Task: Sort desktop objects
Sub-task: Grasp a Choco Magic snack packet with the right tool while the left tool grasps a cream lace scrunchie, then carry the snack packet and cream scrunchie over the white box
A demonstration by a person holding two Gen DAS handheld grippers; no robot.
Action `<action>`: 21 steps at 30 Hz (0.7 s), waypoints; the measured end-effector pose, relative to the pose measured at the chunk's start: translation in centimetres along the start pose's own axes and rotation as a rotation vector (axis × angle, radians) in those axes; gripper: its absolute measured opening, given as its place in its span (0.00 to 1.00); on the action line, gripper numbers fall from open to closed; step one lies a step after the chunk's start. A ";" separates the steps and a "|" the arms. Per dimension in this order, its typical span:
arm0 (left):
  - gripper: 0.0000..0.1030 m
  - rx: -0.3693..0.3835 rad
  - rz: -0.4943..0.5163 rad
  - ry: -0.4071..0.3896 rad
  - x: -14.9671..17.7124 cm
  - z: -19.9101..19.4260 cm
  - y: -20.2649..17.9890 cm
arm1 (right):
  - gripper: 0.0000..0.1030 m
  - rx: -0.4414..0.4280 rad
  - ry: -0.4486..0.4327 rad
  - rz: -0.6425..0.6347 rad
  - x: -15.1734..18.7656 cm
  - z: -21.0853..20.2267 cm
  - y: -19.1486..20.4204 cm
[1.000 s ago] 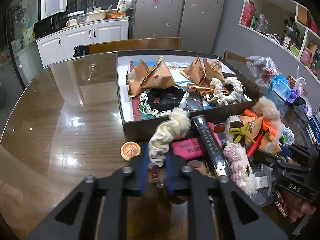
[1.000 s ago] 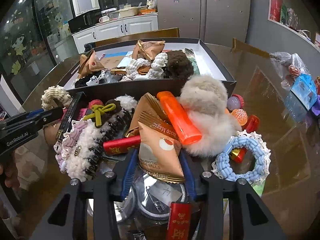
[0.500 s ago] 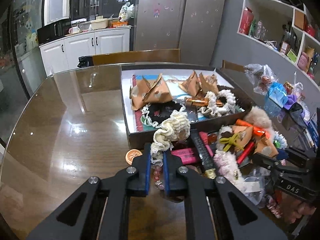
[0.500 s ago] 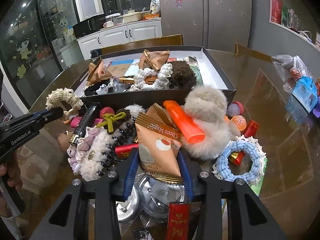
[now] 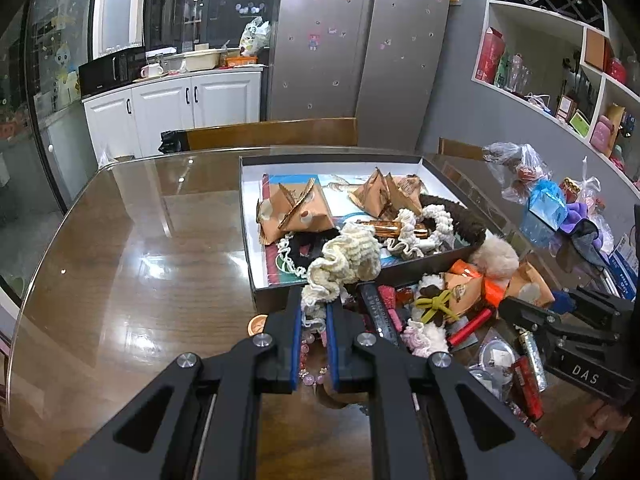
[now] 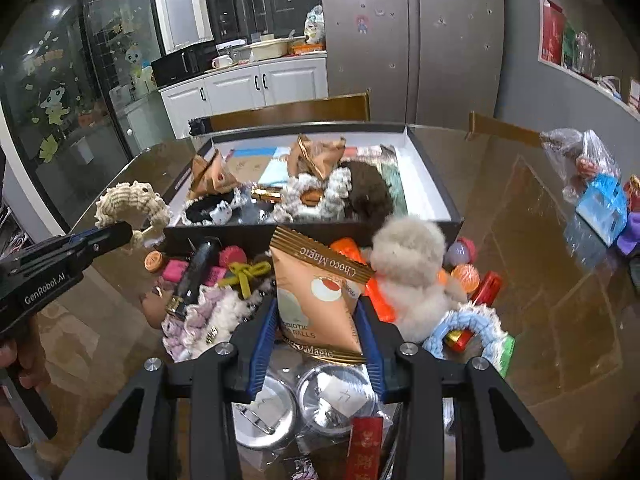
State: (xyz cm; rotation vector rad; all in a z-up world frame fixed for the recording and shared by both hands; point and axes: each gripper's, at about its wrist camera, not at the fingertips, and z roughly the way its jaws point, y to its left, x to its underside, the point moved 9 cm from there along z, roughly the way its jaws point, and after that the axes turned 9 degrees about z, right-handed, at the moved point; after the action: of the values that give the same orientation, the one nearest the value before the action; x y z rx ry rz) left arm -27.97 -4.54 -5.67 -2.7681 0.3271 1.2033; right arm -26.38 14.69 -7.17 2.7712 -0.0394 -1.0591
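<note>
the left gripper [image 5: 314, 312] is pinched nearly closed on the rim of a cream scrunchie [image 5: 344, 264], which hangs just in front of the near wall of the black box [image 5: 276, 294]. the right gripper [image 6: 316, 320] stands partly closed on a choco magic snack pouch [image 6: 316, 280], its blue pads pressing the pouch's lower sides, lifted out of the pile that lies against the box's near wall.

the scrunchie looks light and floppy, all soft ruffle over elastic, so a nip anywhere on the ring should hold it, though it will droop and swing and could catch on the box wall. the pouch looks light too, puffed and crinkly with a slick film surface; i'd judge it can slide out of a loose grip, and squeezing harder may crush what is inside. the crimped seam would be the firmer place to take it.

in front of the box the pile is crowded: a fluffy beige pompom [image 6: 408, 256], an orange tube [image 6: 348, 252], a blue ring scrunchie [image 6: 468, 324], a black tube [image 6: 196, 272], and round metal badges [image 6: 336, 396] under the pouch. inside the box are more pouches [image 5: 296, 212] and scrunchies already, so free room there is tight. a plastic bag [image 6: 580, 156] sits well off to the box's right.
</note>
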 end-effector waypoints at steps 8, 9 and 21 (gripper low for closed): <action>0.10 -0.008 0.001 -0.016 -1.4 -1.0 -0.3 | 0.39 -0.016 -0.042 -0.045 -2.5 -1.7 1.6; 0.10 -0.010 0.001 -0.018 -1.6 -1.2 -0.3 | 0.39 -0.018 -0.048 -0.050 -2.8 -1.9 1.9; 0.11 -0.004 0.000 -0.035 -4.2 -1.0 -0.8 | 0.39 -0.039 -0.067 -0.078 -5.6 -2.5 3.5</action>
State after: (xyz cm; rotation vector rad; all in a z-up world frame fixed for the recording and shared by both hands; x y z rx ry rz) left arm -29.81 -3.26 -1.91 -2.7471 0.3214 1.2520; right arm -28.78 12.12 -1.07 2.7221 0.0795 -1.1592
